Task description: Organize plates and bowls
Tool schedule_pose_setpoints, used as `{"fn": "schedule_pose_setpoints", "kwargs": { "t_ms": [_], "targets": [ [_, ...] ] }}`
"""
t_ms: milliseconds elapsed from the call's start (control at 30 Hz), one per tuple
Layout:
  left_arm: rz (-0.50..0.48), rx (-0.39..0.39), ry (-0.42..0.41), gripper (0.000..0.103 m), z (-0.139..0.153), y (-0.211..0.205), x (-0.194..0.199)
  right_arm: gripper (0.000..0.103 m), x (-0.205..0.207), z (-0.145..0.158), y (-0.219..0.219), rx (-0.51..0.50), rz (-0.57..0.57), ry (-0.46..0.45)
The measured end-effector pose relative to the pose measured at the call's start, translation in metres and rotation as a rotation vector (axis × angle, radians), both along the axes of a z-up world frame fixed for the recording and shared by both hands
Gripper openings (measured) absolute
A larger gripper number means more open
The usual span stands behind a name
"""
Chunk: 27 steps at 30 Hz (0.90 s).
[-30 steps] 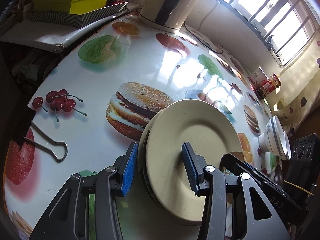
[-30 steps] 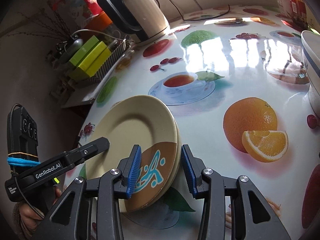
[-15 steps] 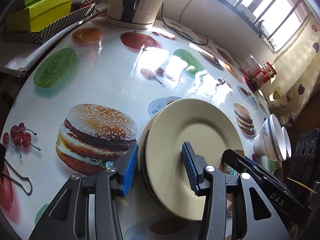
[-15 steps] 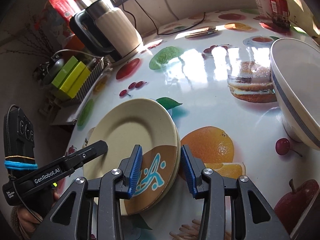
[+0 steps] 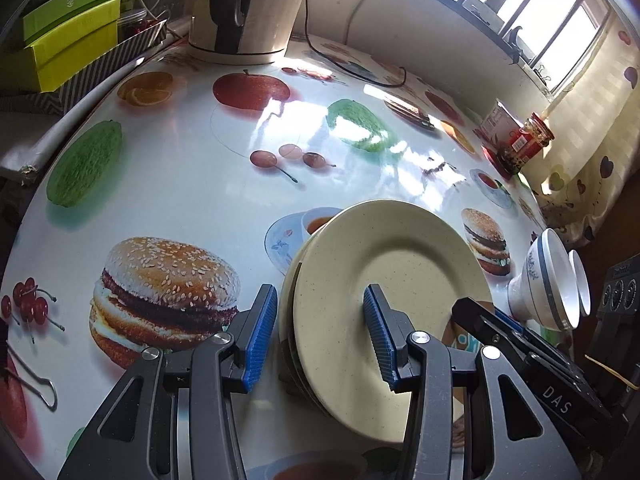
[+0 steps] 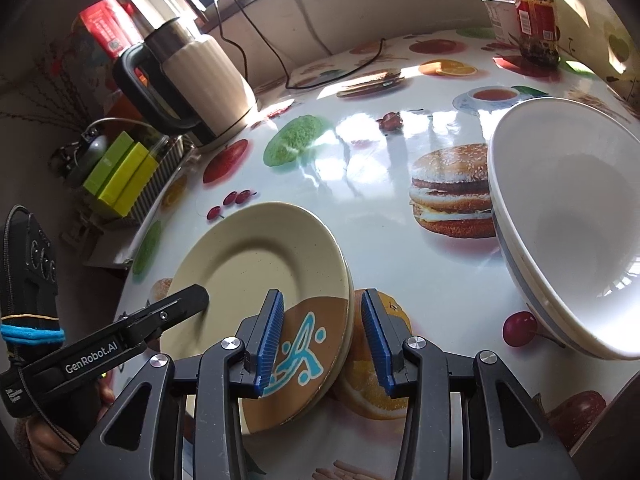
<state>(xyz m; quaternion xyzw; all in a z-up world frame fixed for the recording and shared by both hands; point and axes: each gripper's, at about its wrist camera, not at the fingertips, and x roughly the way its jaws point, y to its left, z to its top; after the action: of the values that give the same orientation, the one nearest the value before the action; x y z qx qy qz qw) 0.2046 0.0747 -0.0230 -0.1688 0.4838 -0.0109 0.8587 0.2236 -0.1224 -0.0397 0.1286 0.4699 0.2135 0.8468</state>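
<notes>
A stack of cream plates [image 5: 392, 264], the top one with a brown and blue pattern [image 6: 308, 332], hangs tilted above the printed table [image 5: 180, 184]. My left gripper [image 5: 319, 320] is shut on one side of the stack, one pad on the top face and the other under the rim. From the opposite side my right gripper [image 6: 323, 320] is shut on the patterned edge. Each gripper shows in the other's view: the right gripper [image 5: 520, 352] and the left gripper [image 6: 168, 312]. Two nested white bowls [image 6: 560, 220] with a grey-blue band stand close to the right of the plates [image 5: 548, 280].
A cream kettle [image 6: 192, 80] with its cord stands at the back of the table, also in the left wrist view [image 5: 248, 4]. Green boxes [image 5: 68, 40] sit beyond the left edge. A jar and a carton [image 6: 536, 20] stand at the far right. A binder clip [image 5: 28, 380] lies near left.
Both grippers carried the plate stack together across the table toward the bowls and the kettle. The bowls now loom much larger in the right wrist view. The grip on the plates is unchanged.
</notes>
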Motion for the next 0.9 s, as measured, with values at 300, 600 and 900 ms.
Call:
{"fn": "schedule_pose_setpoints", "kwargs": {
  "t_ms": [300,600,900],
  "targets": [
    [0.01,0.126,-0.078,0.047,0.026,-0.006,-0.029,0.055,-0.016,0.017,-0.005,-0.056,-0.039,-0.055],
    [-0.007,0.206,-0.184,0.047,0.063,-0.031,-0.076,0.067,-0.061,0.056,-0.018,-0.124,-0.058,-0.175],
    [-0.055,0.241,-0.25,0.047,0.081,-0.067,-0.12,0.076,-0.115,0.081,-0.048,-0.187,-0.117,-0.243]
  ]
}}
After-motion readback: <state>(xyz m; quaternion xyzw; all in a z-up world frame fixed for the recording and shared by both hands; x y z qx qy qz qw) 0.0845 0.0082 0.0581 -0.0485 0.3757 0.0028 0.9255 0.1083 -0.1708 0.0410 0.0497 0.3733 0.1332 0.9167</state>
